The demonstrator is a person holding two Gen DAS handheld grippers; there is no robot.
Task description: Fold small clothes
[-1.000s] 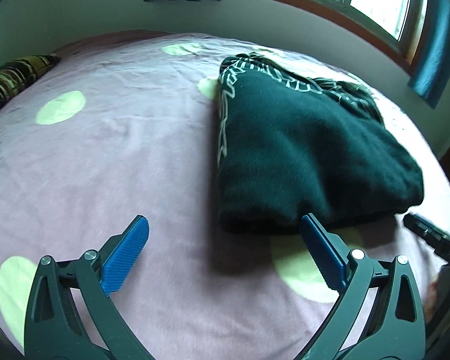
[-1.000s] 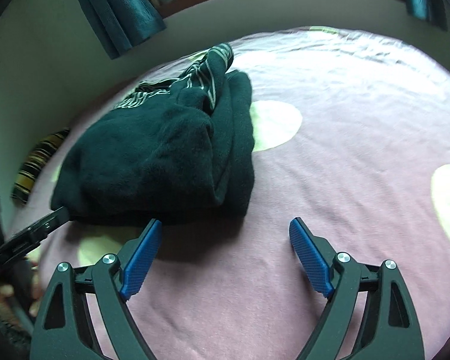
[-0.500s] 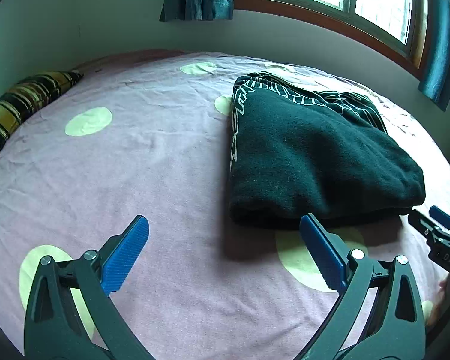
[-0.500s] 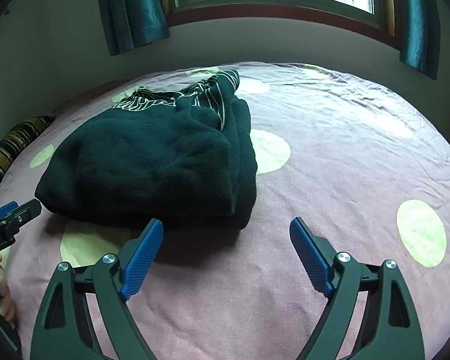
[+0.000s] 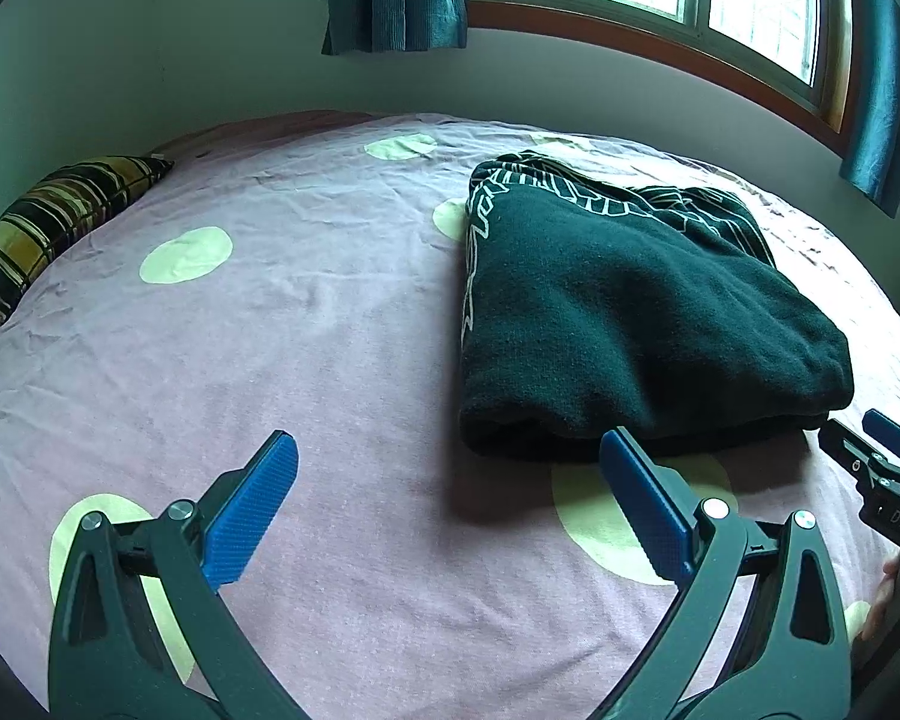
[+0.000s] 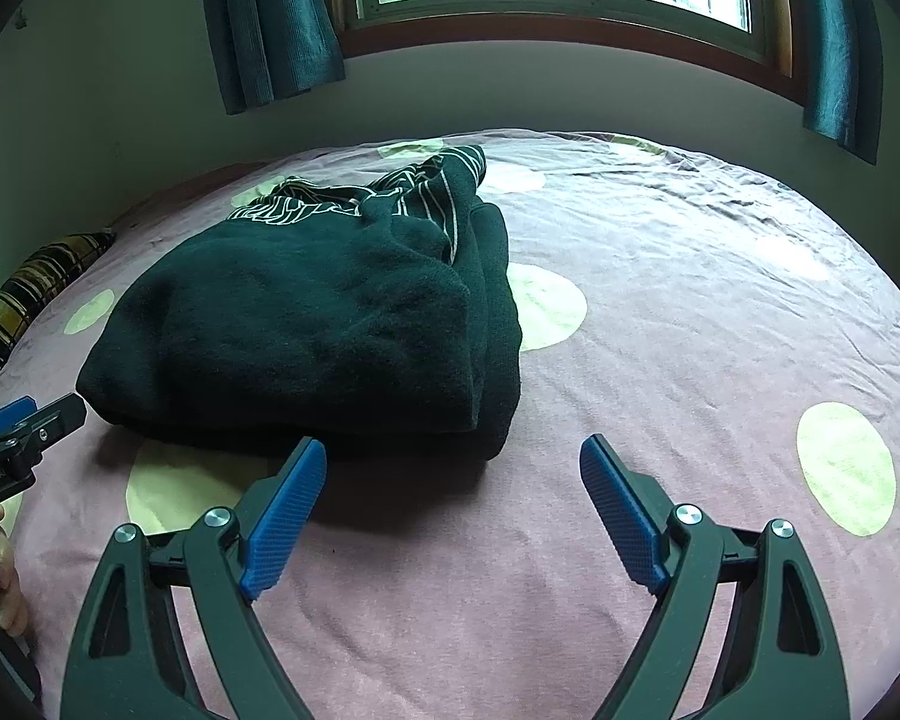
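One dark green garment (image 5: 642, 324) lies folded in a thick bundle on a pink bedsheet (image 5: 330, 330), far from the one striped pillow (image 5: 60, 222). Two grippers, left gripper (image 5: 450, 480) and right gripper (image 6: 453, 480), hover just before the garment, both spread wide, holding nothing. The loose striped layers behind could slump apart if nudged.
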